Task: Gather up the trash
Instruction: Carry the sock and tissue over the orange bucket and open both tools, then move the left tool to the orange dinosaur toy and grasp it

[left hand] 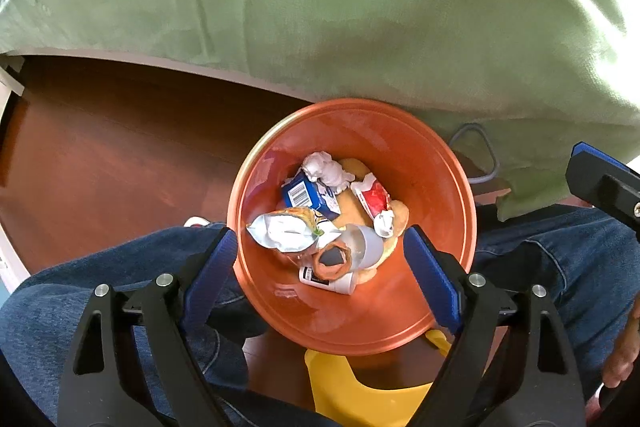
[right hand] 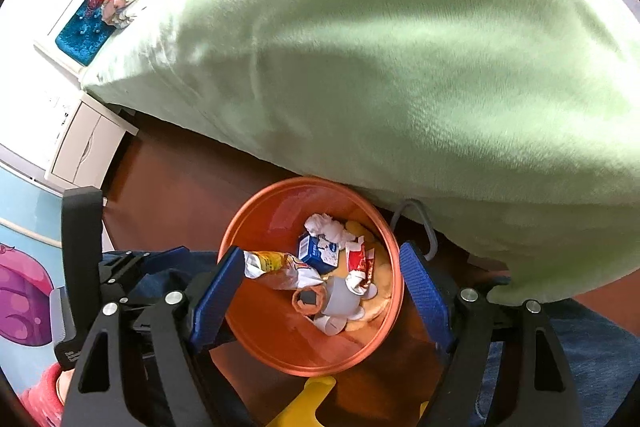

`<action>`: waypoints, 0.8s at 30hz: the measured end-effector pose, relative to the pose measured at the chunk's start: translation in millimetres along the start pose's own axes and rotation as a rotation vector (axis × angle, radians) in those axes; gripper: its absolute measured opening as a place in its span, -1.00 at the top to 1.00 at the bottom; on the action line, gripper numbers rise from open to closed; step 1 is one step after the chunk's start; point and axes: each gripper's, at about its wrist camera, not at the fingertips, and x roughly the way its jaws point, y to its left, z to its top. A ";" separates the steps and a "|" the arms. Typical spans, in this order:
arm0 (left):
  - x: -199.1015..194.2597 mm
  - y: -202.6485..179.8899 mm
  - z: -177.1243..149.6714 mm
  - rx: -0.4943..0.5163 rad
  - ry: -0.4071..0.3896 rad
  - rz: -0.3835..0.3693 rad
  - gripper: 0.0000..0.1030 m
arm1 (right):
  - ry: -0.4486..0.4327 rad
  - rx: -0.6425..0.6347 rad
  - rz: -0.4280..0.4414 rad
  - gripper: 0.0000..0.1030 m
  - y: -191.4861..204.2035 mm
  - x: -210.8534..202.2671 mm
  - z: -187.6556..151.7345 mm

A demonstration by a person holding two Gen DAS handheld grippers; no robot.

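An orange bin (left hand: 436, 167) stands on the wooden floor by the bed; it also shows in the right wrist view (right hand: 272, 347). Inside lie a silver snack bag (left hand: 280, 233), a blue carton (left hand: 306, 197), crumpled white tissue (left hand: 324, 167), a red wrapper (left hand: 374, 197) and a grey cup (left hand: 366, 245). My left gripper (left hand: 320, 255) is open and empty above the bin, its blue pads either side of it. My right gripper (right hand: 320, 279) is open and empty over the bin. The right gripper shows at the right edge of the left wrist view (left hand: 600, 183).
A green blanket (left hand: 340, 7) covers the bed beside the bin. A yellow plastic object (left hand: 360, 387) sits on the floor below the bin. The person's jeans-clad legs (left hand: 100, 287) flank the bin. A white nightstand (right hand: 84, 147) stands at the left.
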 end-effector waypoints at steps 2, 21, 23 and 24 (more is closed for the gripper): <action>-5.3 -1.1 0.6 0.003 -0.012 0.004 -0.61 | -0.011 -0.012 0.005 -0.51 2.8 -4.4 1.2; -124.4 7.4 102.4 0.015 -0.353 -0.034 -0.61 | -0.304 -0.099 0.040 -0.58 11.4 -107.9 51.2; -132.8 6.1 131.0 0.019 -0.392 -0.040 -0.64 | -0.321 -0.097 0.048 -0.59 10.6 -112.6 56.1; -136.0 3.9 153.5 0.021 -0.411 -0.043 -0.71 | -0.328 -0.094 0.051 -0.59 9.7 -114.7 57.8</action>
